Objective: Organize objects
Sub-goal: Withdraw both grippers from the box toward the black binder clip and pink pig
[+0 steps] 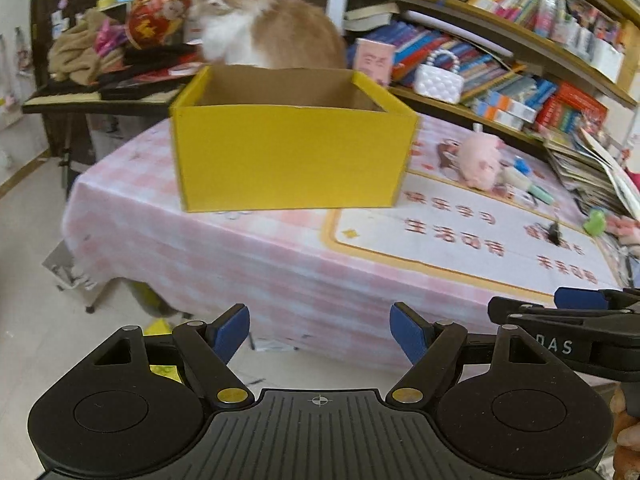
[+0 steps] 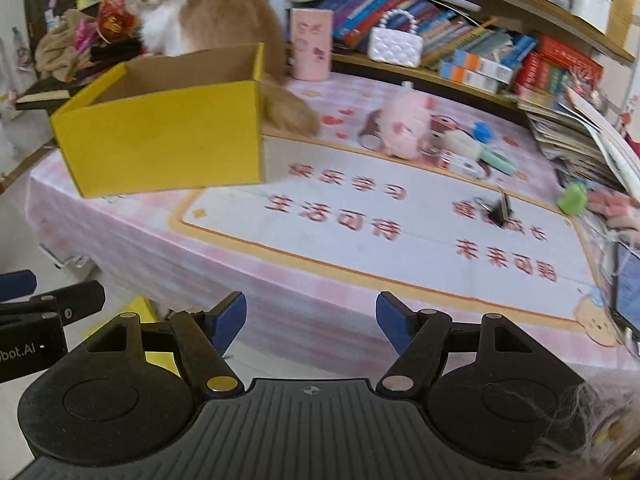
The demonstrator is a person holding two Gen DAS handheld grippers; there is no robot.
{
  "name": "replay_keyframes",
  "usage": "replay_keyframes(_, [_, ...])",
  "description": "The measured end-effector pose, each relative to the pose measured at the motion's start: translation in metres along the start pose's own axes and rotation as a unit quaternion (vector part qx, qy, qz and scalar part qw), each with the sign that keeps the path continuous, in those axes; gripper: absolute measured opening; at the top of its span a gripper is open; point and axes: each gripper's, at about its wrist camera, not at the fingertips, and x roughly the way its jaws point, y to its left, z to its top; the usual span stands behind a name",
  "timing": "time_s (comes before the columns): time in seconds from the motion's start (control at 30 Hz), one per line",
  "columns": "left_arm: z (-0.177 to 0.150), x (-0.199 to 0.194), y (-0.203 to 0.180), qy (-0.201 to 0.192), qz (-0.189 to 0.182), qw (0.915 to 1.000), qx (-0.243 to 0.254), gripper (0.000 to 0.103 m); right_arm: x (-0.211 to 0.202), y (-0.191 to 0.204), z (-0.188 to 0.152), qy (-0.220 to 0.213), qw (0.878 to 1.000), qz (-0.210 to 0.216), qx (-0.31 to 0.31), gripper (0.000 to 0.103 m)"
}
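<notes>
Left gripper (image 1: 319,330) and right gripper (image 2: 311,322) — both empty, jaws apart.

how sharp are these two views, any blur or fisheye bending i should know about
Left wrist view: the yellow box and cat are soft with motion blur, the left gripper is crisp, and the shelves bow with dark corners. Right wrist view: the tablecloth print is smeared, the pink plush pig is fuzzy, the right gripper is sharp, and the lighting is even with no glare.
</notes>
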Motion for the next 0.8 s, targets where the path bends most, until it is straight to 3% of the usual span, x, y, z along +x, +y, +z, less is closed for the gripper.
replay_keyframes(0.37, [0.022,0.034,-0.061,0.011,-0.048,0.9977,0.046,0.079,0.012,-0.052,0.005,0.009,0.999,-0.043,0.007,0.070])
replay_keyframes(0.57, [0.046,0.056,-0.110,-0.002,-0.063,0.9927,0.103,0.079,0.027,-0.106,0.023,0.002,0.996,-0.063,0.065,0.071])
replay_keyframes(0.8, [0.067,0.085,-0.157,-0.005,-0.073,0.9884,0.133,0.080,0.046,-0.160,0.040,-0.007,0.992,-0.068,0.110,0.071])
